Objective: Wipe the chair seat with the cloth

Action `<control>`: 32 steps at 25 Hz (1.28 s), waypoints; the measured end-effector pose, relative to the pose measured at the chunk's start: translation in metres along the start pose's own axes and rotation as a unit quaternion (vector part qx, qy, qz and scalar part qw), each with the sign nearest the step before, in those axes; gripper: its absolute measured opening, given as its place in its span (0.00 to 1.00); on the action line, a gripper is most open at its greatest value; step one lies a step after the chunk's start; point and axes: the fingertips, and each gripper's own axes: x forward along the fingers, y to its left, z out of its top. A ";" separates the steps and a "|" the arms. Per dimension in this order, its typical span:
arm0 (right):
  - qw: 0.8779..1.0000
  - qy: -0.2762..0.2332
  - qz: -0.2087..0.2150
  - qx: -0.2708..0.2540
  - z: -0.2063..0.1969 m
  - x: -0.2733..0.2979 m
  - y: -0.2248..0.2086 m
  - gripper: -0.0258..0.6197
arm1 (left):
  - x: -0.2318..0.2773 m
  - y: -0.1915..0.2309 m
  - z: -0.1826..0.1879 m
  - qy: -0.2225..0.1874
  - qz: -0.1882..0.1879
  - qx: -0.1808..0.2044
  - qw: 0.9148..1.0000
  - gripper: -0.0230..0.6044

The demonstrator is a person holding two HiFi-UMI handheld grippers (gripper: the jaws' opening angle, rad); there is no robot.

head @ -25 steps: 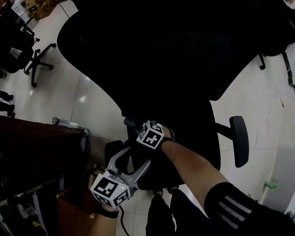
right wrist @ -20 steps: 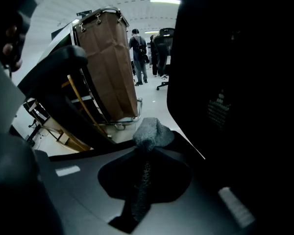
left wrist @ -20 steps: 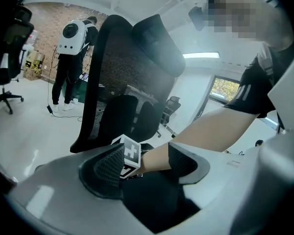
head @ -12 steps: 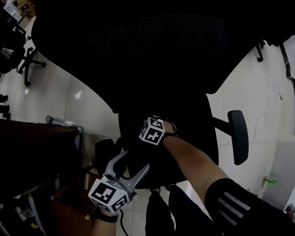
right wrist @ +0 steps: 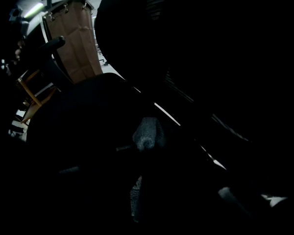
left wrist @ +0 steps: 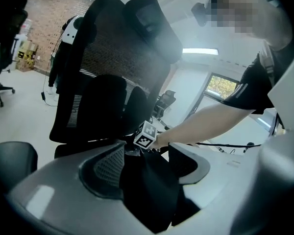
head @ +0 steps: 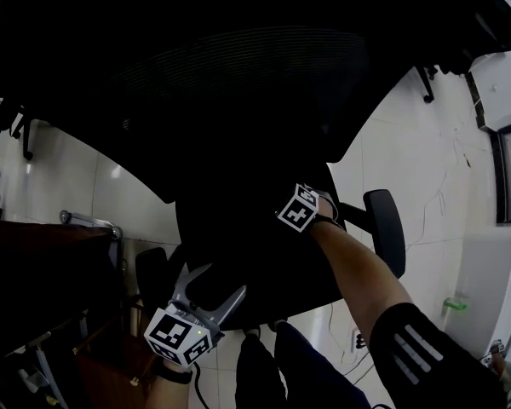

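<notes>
A black office chair fills the head view, its mesh backrest (head: 238,83) above the seat (head: 264,262). My right gripper (head: 291,203) is over the seat's far part, near the backrest, and only its marker cube shows clearly. In the very dark right gripper view a bunched grey cloth (right wrist: 147,133) sits at the jaws, which look shut on it. My left gripper (head: 211,281) is at the seat's near left edge, its grey jaws spread wide. In the left gripper view the seat's dark edge (left wrist: 152,195) lies between them, with the right gripper's cube (left wrist: 146,135) beyond.
The chair's armrests (head: 385,228) stick out at each side of the seat. A dark wooden desk (head: 43,271) stands close on the left. White tiled floor (head: 409,160) with thin cables lies to the right, and a white cabinet (head: 494,288) stands at the far right.
My right gripper has moved up and to the right across the seat, towards the backrest. The left gripper has stayed at the seat's near edge, drifting slightly left in view.
</notes>
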 end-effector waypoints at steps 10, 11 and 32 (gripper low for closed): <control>0.995 0.037 -0.080 0.051 -0.057 -0.039 -0.065 0.08 | 0.031 -0.033 0.009 0.001 -0.031 0.008 0.999 0.52; 0.994 0.037 -0.085 0.053 -0.058 -0.040 -0.067 0.08 | 0.030 -0.034 0.009 0.001 -0.030 0.008 1.000 0.52; 0.985 -0.093 0.144 -0.023 0.137 0.028 0.220 0.08 | -0.064 -0.002 -0.023 -0.019 0.052 -0.032 0.998 0.52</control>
